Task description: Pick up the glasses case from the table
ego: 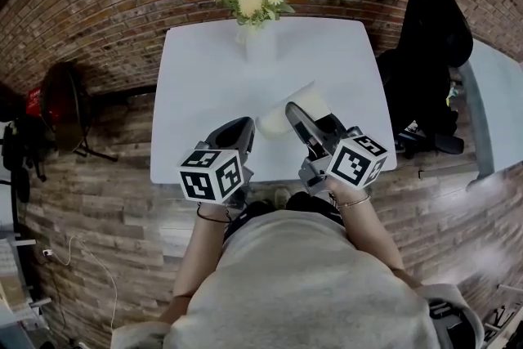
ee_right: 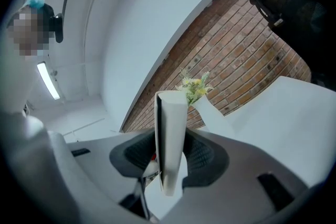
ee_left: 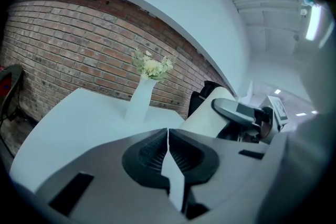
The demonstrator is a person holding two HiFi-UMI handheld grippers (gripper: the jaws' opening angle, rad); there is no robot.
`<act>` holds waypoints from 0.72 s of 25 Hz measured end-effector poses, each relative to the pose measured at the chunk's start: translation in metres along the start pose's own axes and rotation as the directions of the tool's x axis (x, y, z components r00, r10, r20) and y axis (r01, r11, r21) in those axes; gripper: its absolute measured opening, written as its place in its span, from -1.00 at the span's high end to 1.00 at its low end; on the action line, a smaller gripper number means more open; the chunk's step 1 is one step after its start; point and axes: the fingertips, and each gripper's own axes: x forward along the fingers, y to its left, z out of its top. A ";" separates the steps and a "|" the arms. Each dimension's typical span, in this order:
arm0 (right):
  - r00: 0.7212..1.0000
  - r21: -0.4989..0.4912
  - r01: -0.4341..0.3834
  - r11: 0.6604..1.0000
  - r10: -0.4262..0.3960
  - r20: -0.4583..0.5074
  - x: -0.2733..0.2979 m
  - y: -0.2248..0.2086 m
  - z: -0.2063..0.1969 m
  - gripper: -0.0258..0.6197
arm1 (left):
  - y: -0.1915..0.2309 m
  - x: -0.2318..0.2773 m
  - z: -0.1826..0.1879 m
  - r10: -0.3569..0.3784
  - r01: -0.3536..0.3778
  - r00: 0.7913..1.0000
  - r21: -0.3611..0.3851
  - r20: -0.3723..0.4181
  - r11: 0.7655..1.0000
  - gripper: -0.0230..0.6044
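The glasses case (ego: 288, 112) is a white, smooth, oblong box, held off the white table (ego: 200, 78) near its front edge. My right gripper (ego: 298, 120) is shut on it; in the right gripper view the case (ee_right: 170, 128) stands on edge between the two dark pads (ee_right: 206, 155), which press on its sides. My left gripper (ego: 242, 128) hovers just left of the case, shut, with nothing between its jaws. In the left gripper view the jaws (ee_left: 168, 134) meet, and the case (ee_left: 210, 113) and the right gripper (ee_left: 239, 111) show to the right.
A white vase (ego: 260, 45) with yellow and white flowers (ego: 253, 0) stands at the table's far middle. A black bag on a chair (ego: 429, 53) is at the right, a dark round seat (ego: 61, 106) at the left. A brick wall lies behind.
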 end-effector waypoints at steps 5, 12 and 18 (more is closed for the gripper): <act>1.000 0.004 0.012 1.000 -0.012 0.001 -0.001 -0.003 0.000 0.45 | -0.002 0.003 -0.003 -0.001 0.001 1.000 0.002 -0.008 1.000 0.89; 1.000 0.007 0.017 1.000 -0.017 0.004 -0.004 -0.008 0.003 0.45 | -0.008 0.007 -0.006 -0.022 0.022 1.000 -0.019 -0.013 1.000 0.89; 0.999 0.000 0.030 1.000 -0.030 -0.013 -0.008 -0.012 -0.001 0.45 | -0.009 0.006 -0.010 -0.019 0.018 1.000 -0.025 -0.017 1.000 0.89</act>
